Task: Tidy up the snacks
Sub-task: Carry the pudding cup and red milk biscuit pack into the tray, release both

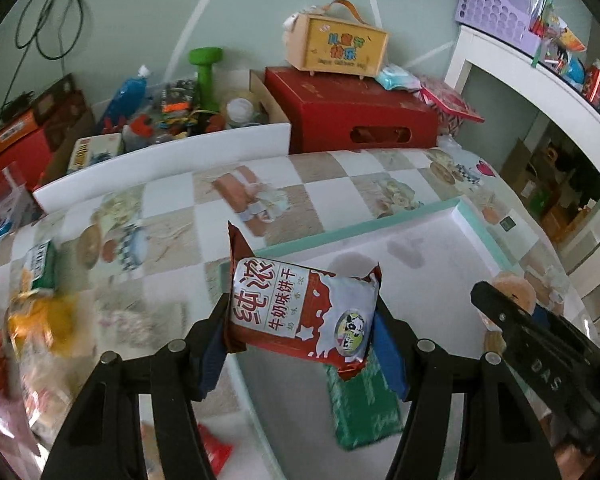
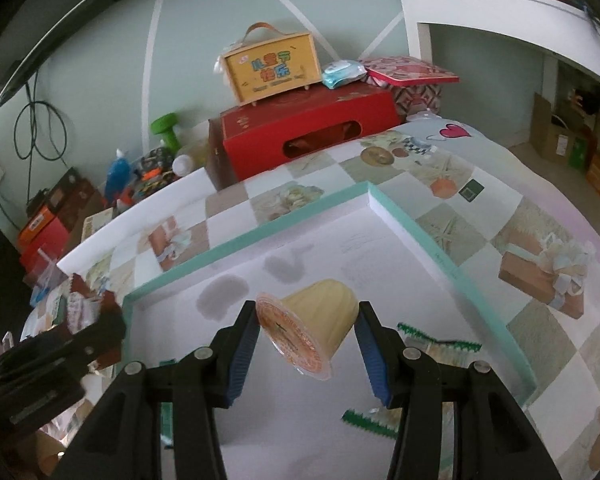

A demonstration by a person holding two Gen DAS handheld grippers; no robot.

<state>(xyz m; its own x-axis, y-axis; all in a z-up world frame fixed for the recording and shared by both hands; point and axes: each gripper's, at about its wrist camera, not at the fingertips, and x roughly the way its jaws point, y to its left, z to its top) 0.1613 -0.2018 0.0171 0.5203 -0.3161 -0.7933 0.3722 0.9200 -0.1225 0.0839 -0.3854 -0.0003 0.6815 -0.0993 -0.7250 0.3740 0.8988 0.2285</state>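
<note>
Left gripper (image 1: 300,320) is pinching a red-and-white biscuit pack (image 1: 300,312), held up over the near-left corner of the teal-rimmed tray (image 1: 340,232) on the counter (image 1: 172,216). Right gripper (image 2: 306,334) is clamped on a yellow jelly cup (image 2: 316,320), tilted sideways above the tray's white floor. A green pack (image 1: 364,404) already lies in the tray.

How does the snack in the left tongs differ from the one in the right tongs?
The biscuit packet is a flat, sealed red-and-white pouch with printed text; the jelly cup is a rigid, pale yellow tapered cup with an orange foil lid. The packet is gripped across its width with its printed face to the camera; the cup lies on its side, lid toward the left pad. Both are clamped between blue pads above the teal-rimmed white tray.
</note>
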